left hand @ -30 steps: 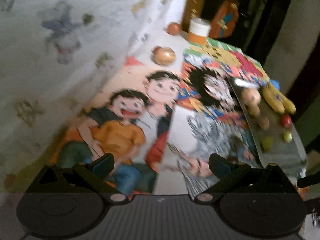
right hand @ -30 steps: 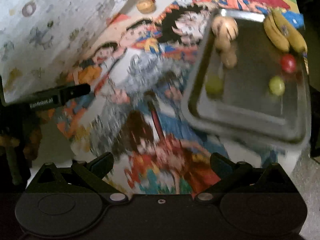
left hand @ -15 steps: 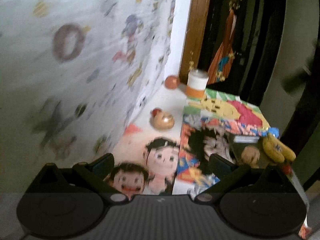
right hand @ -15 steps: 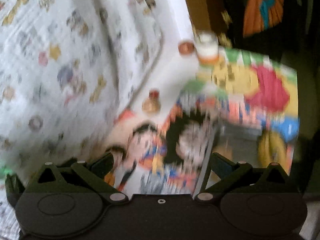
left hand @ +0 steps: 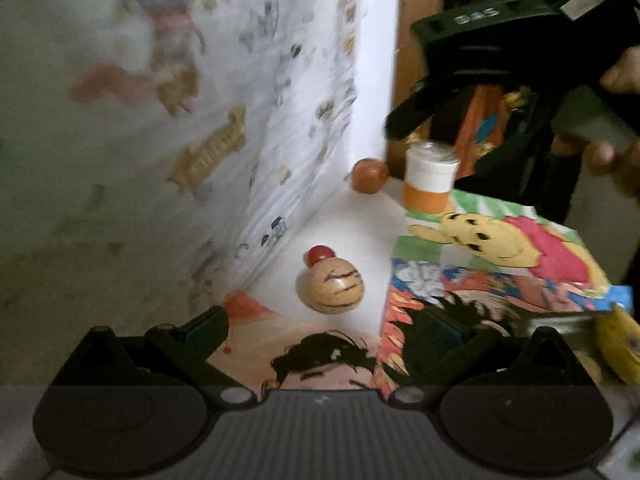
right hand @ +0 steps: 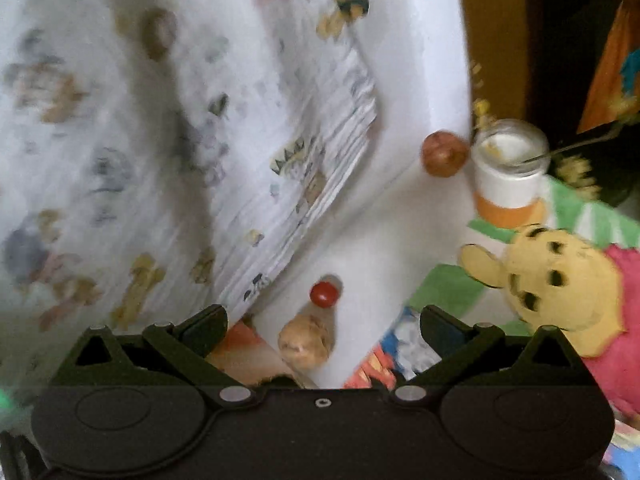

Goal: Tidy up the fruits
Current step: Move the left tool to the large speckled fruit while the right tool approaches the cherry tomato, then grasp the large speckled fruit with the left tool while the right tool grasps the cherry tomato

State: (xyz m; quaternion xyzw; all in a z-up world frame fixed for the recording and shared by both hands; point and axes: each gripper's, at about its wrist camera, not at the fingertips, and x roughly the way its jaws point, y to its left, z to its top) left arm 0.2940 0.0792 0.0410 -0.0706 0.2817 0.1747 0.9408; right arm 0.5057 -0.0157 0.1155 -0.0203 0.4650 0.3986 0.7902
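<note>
A tan round fruit with dark streaks (left hand: 330, 288) lies on the white table by the patterned wall, with a small red fruit (left hand: 319, 255) touching its far side. A brown-red round fruit (left hand: 369, 176) sits in the far corner. My left gripper (left hand: 324, 330) is open and empty, short of the tan fruit. My right gripper (right hand: 323, 326) is open and empty, with the tan fruit (right hand: 307, 341) between its fingers and the red fruit (right hand: 323, 294) just beyond. The brown fruit (right hand: 444, 153) lies farther off. A banana (left hand: 620, 346) shows at the right edge.
A white and orange jar (left hand: 429, 179) stands beside the brown fruit; it also shows in the right wrist view (right hand: 510, 174). A cartoon-print cloth (left hand: 500, 256) covers the table's right part. The patterned wall (left hand: 160, 120) rises on the left. The right gripper's body (left hand: 500, 52) hangs above the jar.
Both grippers have moved forward toward the far corner. The tray of fruits has left both views. The right gripper now straddles the tan fruit and shows in the left wrist view.
</note>
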